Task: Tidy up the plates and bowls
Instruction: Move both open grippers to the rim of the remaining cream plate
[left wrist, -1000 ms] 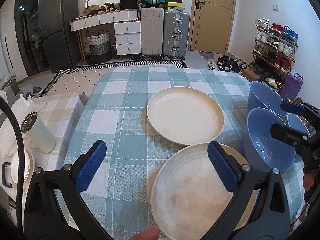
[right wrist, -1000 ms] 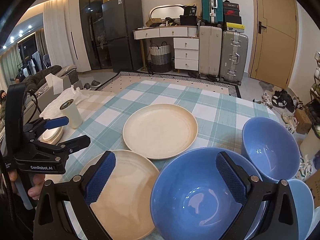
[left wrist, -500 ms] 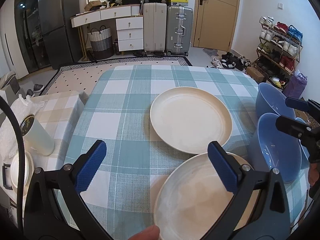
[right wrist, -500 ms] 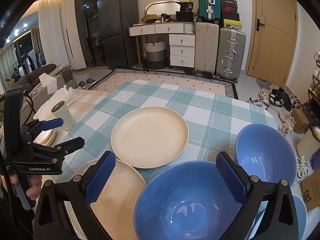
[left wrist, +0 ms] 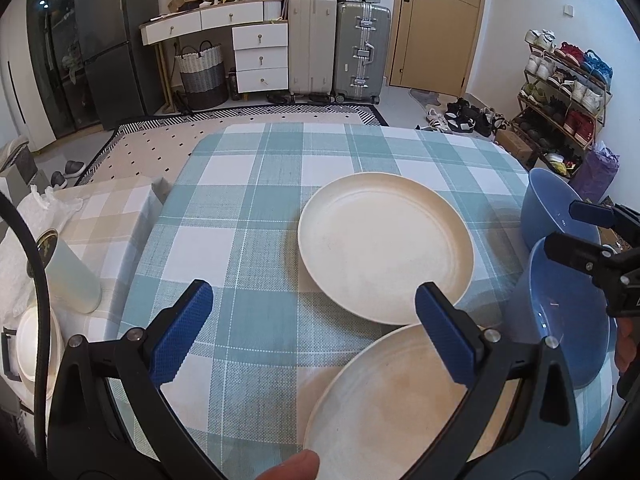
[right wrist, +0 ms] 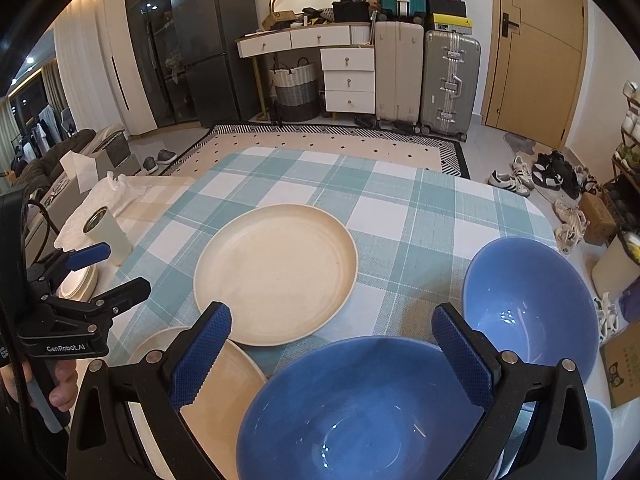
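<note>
Two cream plates lie on the checked tablecloth: the far plate mid-table, the near plate by the front edge. My left gripper is open above the near plate's left rim, holding nothing. On the right, a large blue bowl sits under my open right gripper, which grips nothing. A second blue bowl stands behind it. A smaller blue bowl peeks out at the lower right.
A side table on the left carries a pale lidded cup and a stack of white dishes. The checked table ends at a rounded far edge. Beyond are suitcases, drawers and a shoe rack.
Both grippers have drawn back and risen a little, so plates and bowls sit lower in each view. Both stay open; no dish has moved.
</note>
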`<state>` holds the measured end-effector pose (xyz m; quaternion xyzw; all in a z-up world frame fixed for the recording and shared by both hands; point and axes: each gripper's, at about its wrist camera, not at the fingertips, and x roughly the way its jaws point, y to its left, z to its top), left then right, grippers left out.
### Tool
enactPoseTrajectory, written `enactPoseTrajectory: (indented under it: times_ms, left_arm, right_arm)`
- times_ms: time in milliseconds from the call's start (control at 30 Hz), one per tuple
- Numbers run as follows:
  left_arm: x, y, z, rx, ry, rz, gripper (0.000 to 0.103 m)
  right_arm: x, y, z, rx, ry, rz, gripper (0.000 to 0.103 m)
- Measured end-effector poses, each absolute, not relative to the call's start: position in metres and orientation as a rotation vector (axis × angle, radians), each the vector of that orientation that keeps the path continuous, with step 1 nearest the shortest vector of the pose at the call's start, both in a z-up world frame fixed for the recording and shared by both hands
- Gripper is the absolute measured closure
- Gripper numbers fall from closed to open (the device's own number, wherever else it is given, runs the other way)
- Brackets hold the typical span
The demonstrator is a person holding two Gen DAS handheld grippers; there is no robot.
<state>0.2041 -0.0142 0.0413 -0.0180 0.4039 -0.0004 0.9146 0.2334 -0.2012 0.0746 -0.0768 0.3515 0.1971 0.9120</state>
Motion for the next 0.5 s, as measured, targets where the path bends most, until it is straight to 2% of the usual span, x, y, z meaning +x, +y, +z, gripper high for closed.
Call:
enactPoseTrajectory:
  times_ms: [500]
  left_arm:
    - [0.245, -0.012, 0.023, -0.037, 0.893, 0.021, 0.002]
  right_arm:
    - [0.279, -0.183, 0.067, -0.152, 0.809, 0.424, 0.001]
